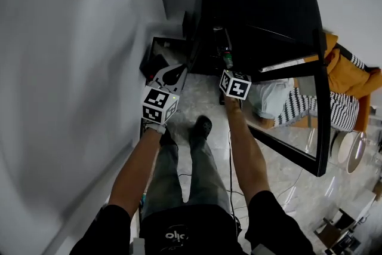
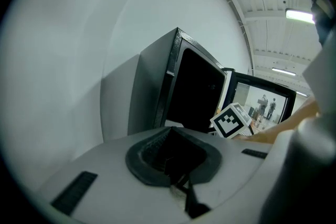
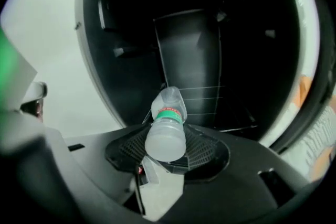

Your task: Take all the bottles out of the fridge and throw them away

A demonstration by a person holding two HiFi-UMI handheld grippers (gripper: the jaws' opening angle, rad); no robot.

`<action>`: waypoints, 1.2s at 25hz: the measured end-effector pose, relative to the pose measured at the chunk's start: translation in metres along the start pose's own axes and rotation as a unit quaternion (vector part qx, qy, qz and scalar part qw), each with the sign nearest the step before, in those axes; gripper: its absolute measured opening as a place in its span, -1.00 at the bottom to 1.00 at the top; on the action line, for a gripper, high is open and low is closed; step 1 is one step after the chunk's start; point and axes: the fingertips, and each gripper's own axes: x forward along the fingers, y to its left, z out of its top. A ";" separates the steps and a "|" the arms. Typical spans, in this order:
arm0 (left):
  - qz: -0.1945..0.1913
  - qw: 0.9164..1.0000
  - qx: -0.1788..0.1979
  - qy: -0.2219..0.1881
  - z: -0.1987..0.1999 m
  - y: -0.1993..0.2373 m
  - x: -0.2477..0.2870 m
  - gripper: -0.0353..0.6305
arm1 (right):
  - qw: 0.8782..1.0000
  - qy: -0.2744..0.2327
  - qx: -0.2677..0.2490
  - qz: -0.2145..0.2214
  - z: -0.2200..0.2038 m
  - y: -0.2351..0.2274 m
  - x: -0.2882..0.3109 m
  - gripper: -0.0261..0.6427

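Observation:
A clear plastic bottle [image 3: 166,126] with a green label band lies between the pads of my right gripper [image 3: 167,140], which is shut on it, cap end pointing away. In the head view the bottle [image 1: 226,55] hangs in front of the black fridge [image 1: 256,3], just outside its dark inside. My left gripper [image 1: 177,70] is held to the left of the fridge, above the floor. Its jaws [image 2: 172,153] are shut with nothing between them. The fridge shelves [image 3: 210,94] look bare where I can see them; the rest of the inside is too dark to tell.
The fridge's glass door [image 1: 298,110] stands open to the right. A seated person [image 1: 346,71] in an orange top is behind it. A dark open box [image 1: 156,58] sits on the floor left of the fridge, against the white wall [image 1: 71,68]. Cables trail on the marble floor [image 1: 280,170].

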 end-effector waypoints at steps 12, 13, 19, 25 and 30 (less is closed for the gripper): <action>-0.039 0.999 0.027 0.007 0.034 -0.046 -0.038 -0.88 | 0.998 -0.038 -0.013 -0.038 0.011 -0.012 -0.116 -0.33; -0.042 0.999 0.029 0.006 0.037 -0.049 -0.041 -0.87 | 0.998 -0.040 -0.016 -0.040 0.013 -0.013 -0.126 -0.33; -0.057 0.998 0.036 0.000 0.067 -0.073 -0.068 -0.88 | 0.997 -0.064 -0.020 -0.049 0.033 -0.006 -0.204 -0.33; -0.071 0.997 0.036 -0.015 0.103 -0.096 -0.088 -0.87 | 0.993 -0.103 -0.023 -0.047 0.064 0.008 -0.287 -0.33; -0.086 0.995 0.044 -0.026 0.125 -0.114 -0.095 -0.87 | 0.989 -0.137 -0.034 -0.044 0.086 0.018 -0.343 -0.33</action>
